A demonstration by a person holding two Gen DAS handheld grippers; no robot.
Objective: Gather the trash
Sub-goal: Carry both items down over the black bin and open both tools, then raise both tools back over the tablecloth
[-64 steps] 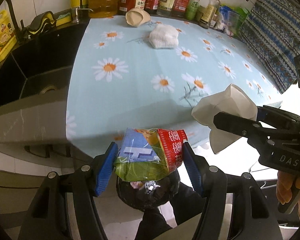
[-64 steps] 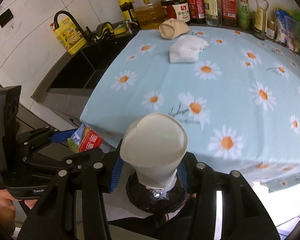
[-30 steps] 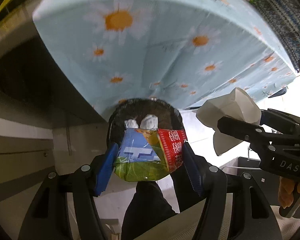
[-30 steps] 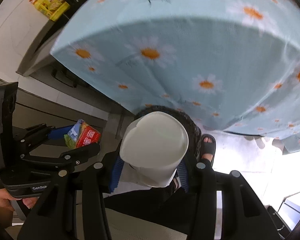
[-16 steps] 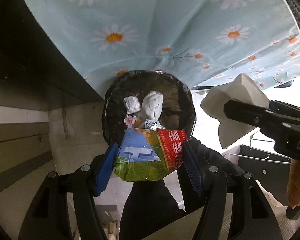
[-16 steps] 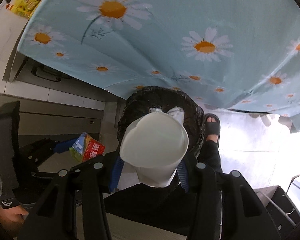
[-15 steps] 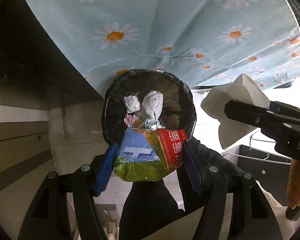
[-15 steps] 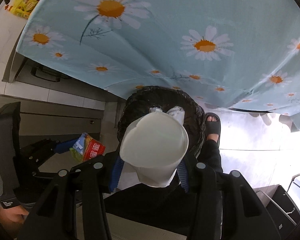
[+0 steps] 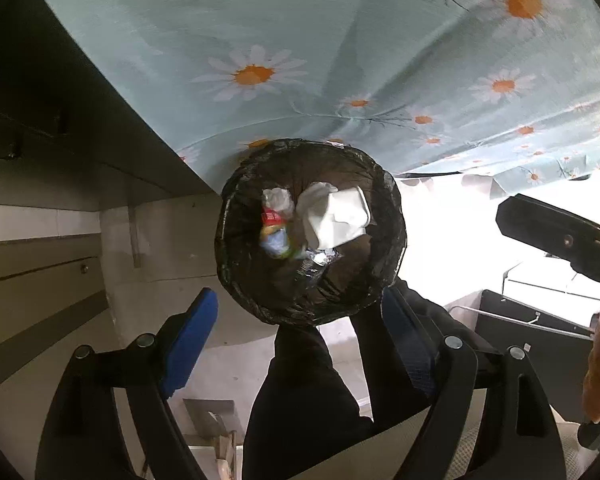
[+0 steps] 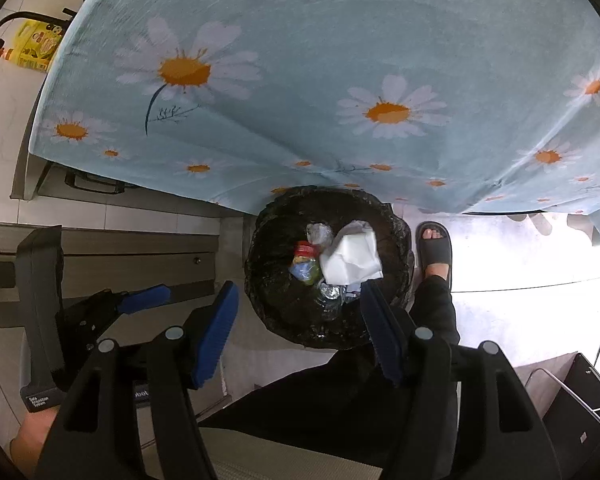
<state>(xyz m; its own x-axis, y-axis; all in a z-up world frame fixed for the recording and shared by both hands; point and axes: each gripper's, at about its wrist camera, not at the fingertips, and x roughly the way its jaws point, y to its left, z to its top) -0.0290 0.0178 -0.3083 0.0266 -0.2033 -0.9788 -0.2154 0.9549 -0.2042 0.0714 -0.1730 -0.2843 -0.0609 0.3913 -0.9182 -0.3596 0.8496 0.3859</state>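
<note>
Right wrist: pale tiled floor [image 10: 500,256], daisy-print blue tablecloth [image 10: 320,60] overhanging worktop, round black-lined trash bin [image 10: 284,312] below. Both hand-held grippers, left [image 9: 300,344] and right [image 10: 300,328], just opened, jaws apart, empty. White paper cup [image 10: 352,260] and colourful snack wrapper [image 10: 304,266] lie in bin.

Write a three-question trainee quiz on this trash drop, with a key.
1. True or false: the left tool is clamped on the snack wrapper.
2. Which white item lies in the black-lined bin beside the wrapper? A) crushed paper cup B) a plate C) a sock
3. Fill in: the bin stands on the floor under the hanging edge of the daisy-print ____.

Key:
1. False. Its jaws have just been opening and nothing is between them; the wrapper is in the bin.
2. A. The right tool is also open and empty.
3. Tablecloth.
</note>
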